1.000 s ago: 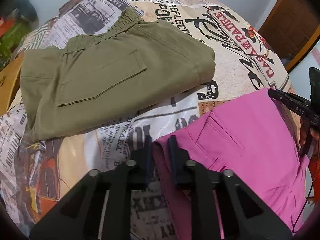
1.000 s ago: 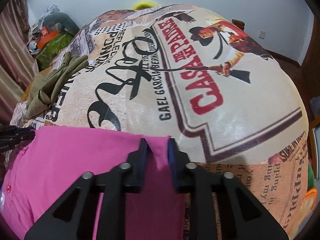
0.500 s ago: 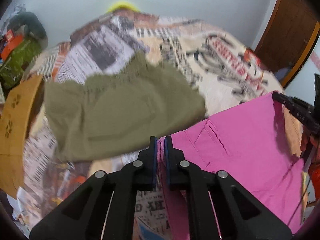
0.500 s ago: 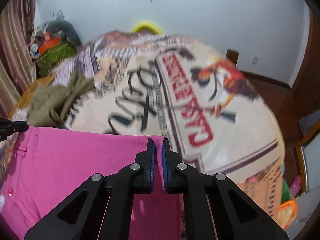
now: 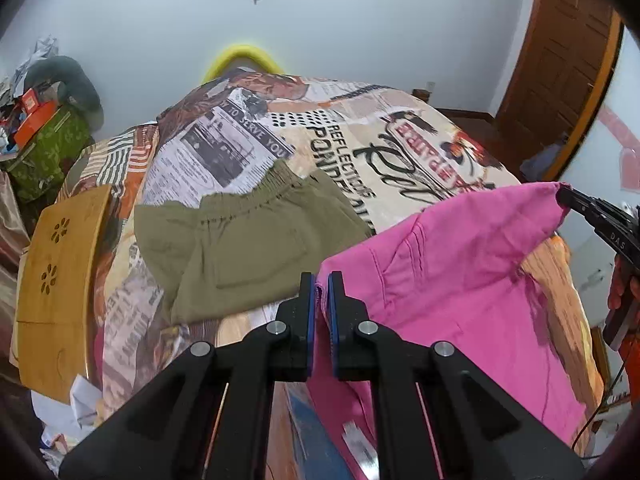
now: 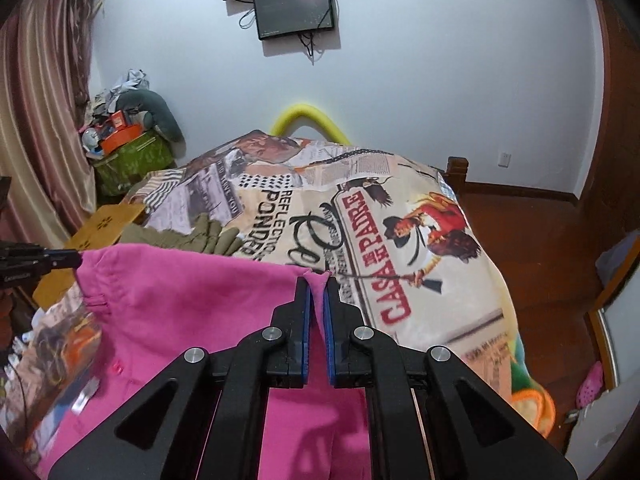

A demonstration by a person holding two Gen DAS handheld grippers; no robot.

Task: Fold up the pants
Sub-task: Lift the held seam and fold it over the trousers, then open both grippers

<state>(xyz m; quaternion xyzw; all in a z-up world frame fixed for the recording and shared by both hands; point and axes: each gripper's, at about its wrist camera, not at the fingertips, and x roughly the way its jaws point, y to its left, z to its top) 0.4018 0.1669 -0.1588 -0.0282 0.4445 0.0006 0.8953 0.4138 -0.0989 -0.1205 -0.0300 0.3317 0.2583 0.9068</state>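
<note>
— Where are the bright pink cotton pants [image 5: 460,280]?

— Lifted off the bed, stretched between the two claws, top edge taut and the rest hanging down in soft folds. A pocket seam shows on the cloth, and a small pink button [image 6: 117,368] lower down.

— And the claws?

— The left gripper [image 5: 322,280] points forward and slightly up, its blue-padded fingers [image 5: 308,312] pinched tight on one corner of the pink fabric. The right gripper [image 6: 316,280] does the same at the other corner, clamped on a little peak of cloth.

— What's behind?

— A folded olive-green pair of pants [image 5: 248,248] with an elastic, gathered waistband lies flat on the newspaper-print bedspread [image 6: 400,248], just beyond the pink ones. A pale wooden board with flower cut-outs [image 5: 56,280] sits at the bed's left edge, and a dark screen [image 6: 296,8] hangs on the white wall.
</note>
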